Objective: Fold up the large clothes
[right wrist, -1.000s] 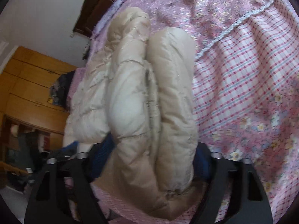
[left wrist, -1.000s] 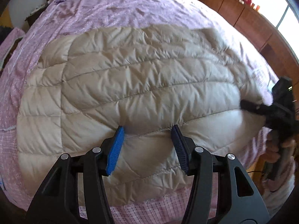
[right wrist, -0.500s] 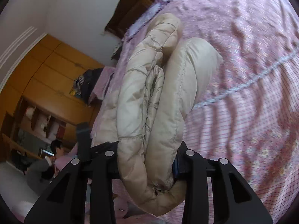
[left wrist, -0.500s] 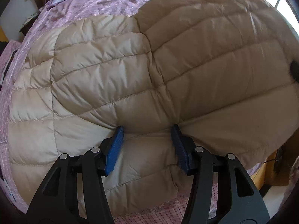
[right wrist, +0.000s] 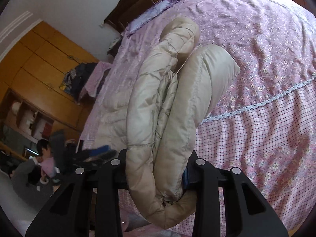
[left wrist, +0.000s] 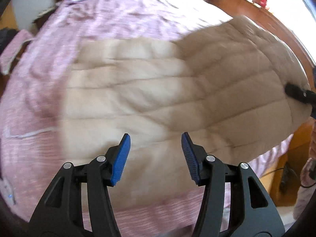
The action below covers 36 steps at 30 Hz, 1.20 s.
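Two layers at least of the beige quilted jacket [right wrist: 167, 108] are bunched between the fingers of the right tool [right wrist: 158, 169], which pinches a thick folded edge at the bed's [right wrist: 266, 39] near side. The left tool [left wrist: 156, 154] is spread with nothing between its pads, above the jacket's near hem. The jacket lies across the pink bed. It looks light, puffy and slippery; thick seamed edges likely give the surest hold.
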Each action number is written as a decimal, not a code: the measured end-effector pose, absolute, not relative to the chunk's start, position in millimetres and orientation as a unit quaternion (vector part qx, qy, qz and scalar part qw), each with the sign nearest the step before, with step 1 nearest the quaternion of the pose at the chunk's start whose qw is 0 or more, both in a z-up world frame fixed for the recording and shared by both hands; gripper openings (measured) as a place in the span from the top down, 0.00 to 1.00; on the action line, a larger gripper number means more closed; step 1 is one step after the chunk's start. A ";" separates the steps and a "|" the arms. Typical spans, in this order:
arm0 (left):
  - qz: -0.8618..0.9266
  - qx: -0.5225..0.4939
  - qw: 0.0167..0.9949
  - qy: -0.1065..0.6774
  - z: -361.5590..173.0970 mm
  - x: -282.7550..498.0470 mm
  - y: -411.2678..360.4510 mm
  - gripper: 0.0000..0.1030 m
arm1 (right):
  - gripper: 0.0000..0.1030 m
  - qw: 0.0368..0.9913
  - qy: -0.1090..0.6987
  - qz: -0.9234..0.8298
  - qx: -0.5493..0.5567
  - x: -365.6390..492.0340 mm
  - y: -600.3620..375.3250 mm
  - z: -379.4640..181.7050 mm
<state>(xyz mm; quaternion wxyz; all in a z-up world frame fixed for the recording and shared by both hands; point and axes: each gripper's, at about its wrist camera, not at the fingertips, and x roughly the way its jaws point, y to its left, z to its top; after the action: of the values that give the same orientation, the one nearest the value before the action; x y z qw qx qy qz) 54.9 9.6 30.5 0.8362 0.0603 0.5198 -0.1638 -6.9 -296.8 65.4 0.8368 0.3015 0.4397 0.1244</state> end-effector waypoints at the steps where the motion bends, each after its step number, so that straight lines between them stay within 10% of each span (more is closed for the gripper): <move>1: -0.148 0.061 0.840 0.518 32.0 57.1 20.2 0.48 | 0.66 0.838 0.441 0.125 0.296 -3.5 -294.3 68.5; 7: -0.069 0.038 0.855 0.513 20.7 88.6 73.8 0.48 | 0.66 0.843 0.450 0.139 0.261 6.5 -269.9 83.1; 13: -0.115 0.017 0.839 0.531 6.8 119.6 75.1 0.80 | 0.66 0.835 0.461 0.175 0.243 24.9 -238.2 97.5; 29: -0.147 -0.002 0.827 0.542 8.3 128.7 81.2 0.80 | 0.65 0.792 0.531 0.252 0.163 97.1 -106.8 70.3; 36: -0.146 -0.021 0.839 0.524 29.5 117.8 116.1 0.77 | 0.49 0.770 0.564 0.264 0.137 111.7 -55.7 38.2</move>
<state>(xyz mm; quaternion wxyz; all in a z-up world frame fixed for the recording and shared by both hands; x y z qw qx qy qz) 117.8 116.1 29.5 0.8388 -0.0214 0.5241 -0.1458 111.7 -55.7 38.2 0.7703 0.1369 0.5644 0.2635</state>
